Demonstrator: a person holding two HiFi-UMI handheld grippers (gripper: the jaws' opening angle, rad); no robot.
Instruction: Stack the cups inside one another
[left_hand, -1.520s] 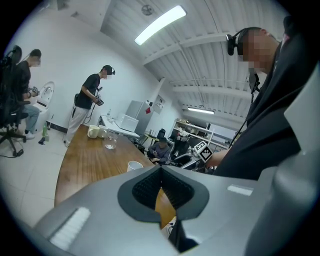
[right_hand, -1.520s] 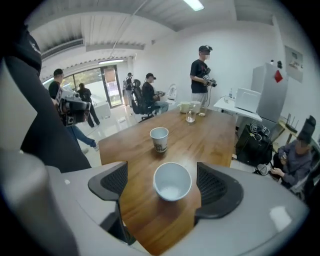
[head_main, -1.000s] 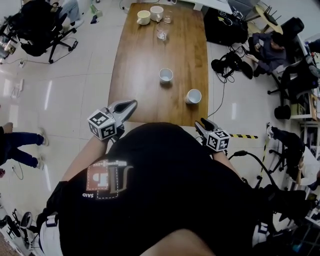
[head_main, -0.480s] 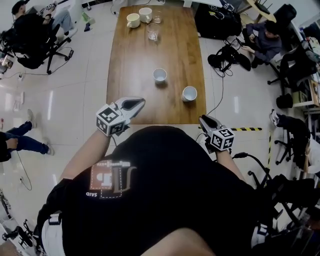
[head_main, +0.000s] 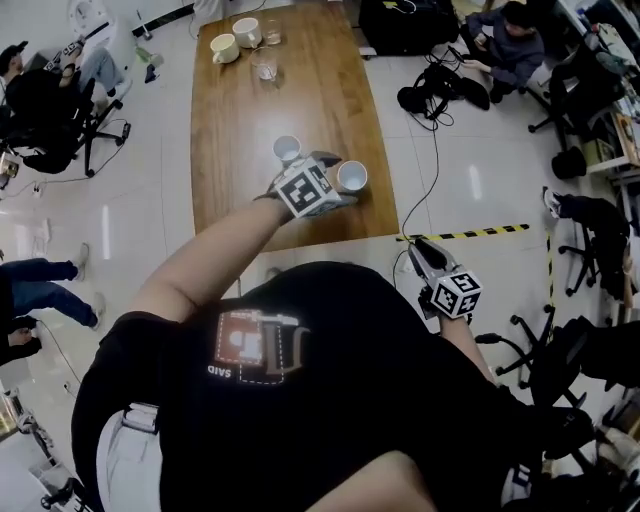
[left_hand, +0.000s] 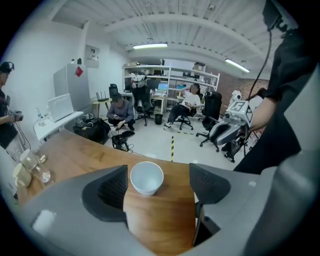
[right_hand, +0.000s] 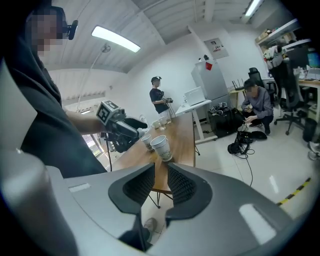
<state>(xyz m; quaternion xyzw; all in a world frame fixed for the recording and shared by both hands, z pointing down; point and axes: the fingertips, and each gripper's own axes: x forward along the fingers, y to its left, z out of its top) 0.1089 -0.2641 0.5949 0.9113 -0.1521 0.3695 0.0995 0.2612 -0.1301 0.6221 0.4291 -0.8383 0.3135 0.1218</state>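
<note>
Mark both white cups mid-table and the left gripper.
Cup nearer the table edge (head_main: 352, 176), head view, its open mouth.
Cup farther in (head_main: 287, 149), head view, its open mouth.
Left gripper (left_hand: 158, 171), left gripper view, midway between its open jaws.

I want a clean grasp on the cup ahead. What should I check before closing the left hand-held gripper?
1. Left hand-held gripper jaws apart: ok, they have just been opening.
2. White paper cup between the jaws: ok, untouched, nearer one jaw.
3. Cup upright on the brown wooden table: ok.
4. Second white paper cup upright, standing apart: ok.
5. Grip height on the cup wall: cannot tell.
</note>
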